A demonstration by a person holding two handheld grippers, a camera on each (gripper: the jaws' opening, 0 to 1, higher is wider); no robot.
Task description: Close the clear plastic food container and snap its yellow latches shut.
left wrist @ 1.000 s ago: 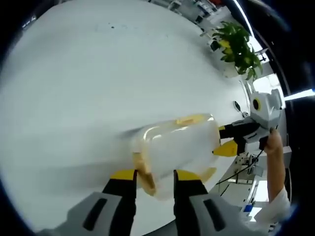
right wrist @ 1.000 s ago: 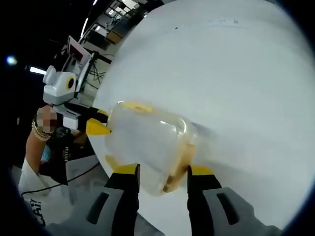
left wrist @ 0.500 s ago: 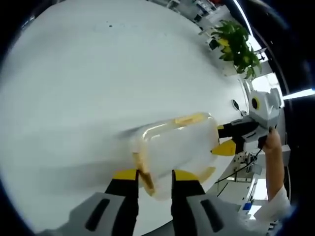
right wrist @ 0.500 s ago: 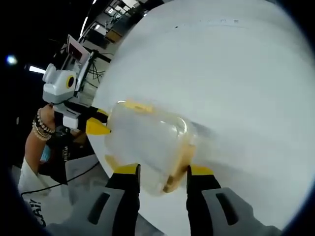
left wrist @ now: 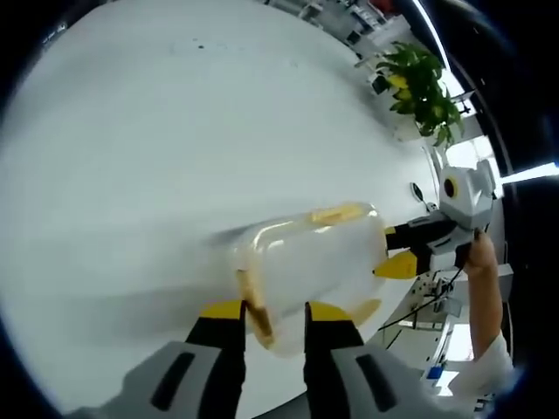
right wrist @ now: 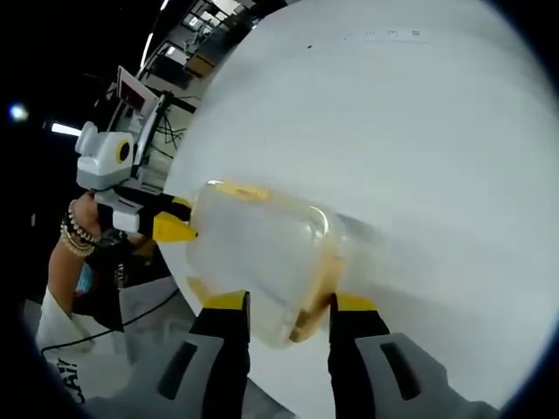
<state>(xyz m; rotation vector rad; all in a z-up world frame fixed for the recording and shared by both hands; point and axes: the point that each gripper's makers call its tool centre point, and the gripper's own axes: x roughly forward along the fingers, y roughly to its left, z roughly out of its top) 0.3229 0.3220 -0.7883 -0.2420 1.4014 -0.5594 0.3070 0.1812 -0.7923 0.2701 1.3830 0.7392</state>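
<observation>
While the white desk (left wrist: 175, 131) curves across most of the left gripper view, the clear plastic food container (left wrist: 314, 262) sits in the lower centre of the frame, lid down on its body and lying on the desk near its edge. The left gripper (left wrist: 272, 312) rises from the bottom, its yellow-tipped jaws standing a little apart on either side of the container's near end, where a yellow latch (left wrist: 256, 310) runs down the end wall; whether the tips actually press the plastic cannot be told. At the right of the frame the right gripper (left wrist: 403, 253) reaches in from the opposite end, a hand (left wrist: 480, 257) behind it, so the box seems bracketed from both ends, probably to keep it from sliding as the latches are pushed home. A potted plant (left wrist: 424, 83) stands at upper right.

From the right gripper view the same container (right wrist: 258, 257) lies in the lower centre, with the right gripper (right wrist: 281, 307) coming up from the bottom, jaws slightly apart and flanking the end nearest it, close by a latch (right wrist: 321, 288) on that end. At centre left the left gripper (right wrist: 175, 220) meets the far end, held by a hand (right wrist: 92, 236) wearing a beaded bracelet (right wrist: 72, 237). Another yellow latch (right wrist: 240, 189) shows along the top edge, seemingly folded flat.
</observation>
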